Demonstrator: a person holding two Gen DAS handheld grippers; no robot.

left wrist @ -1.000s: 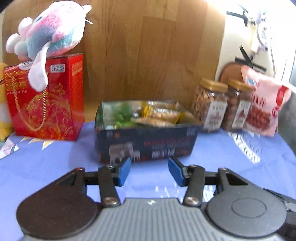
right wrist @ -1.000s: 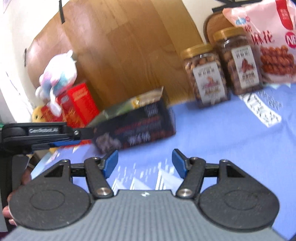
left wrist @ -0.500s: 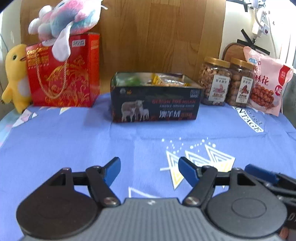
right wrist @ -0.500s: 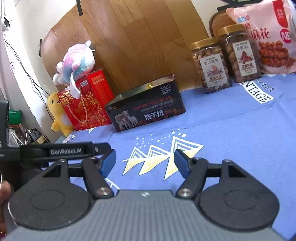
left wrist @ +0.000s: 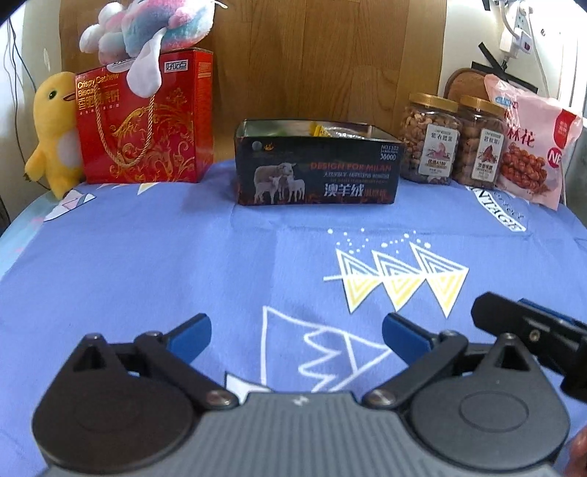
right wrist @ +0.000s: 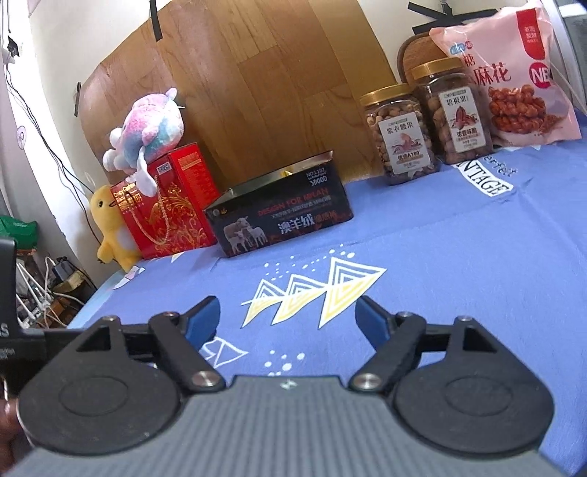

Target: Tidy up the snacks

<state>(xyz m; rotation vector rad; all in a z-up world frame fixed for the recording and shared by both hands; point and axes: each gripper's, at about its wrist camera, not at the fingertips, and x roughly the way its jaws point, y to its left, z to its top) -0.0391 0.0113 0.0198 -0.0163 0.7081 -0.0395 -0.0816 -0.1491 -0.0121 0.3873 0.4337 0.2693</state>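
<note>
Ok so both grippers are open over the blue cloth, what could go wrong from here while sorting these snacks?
1. The plush toy sits loosely atop the red gift box; bumping that box could topple it.
2. The two nut jars stand close together beside the pink snack bag, so wide jaws reaching for one may knock over its neighbour.

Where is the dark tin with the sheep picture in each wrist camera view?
Left wrist view: the dark tin sits upper centre, at the back of the blue cloth.
Right wrist view: the dark tin sits left of centre, seen at an angle.
Shared landmark: the red gift box stands just left of it.
</note>
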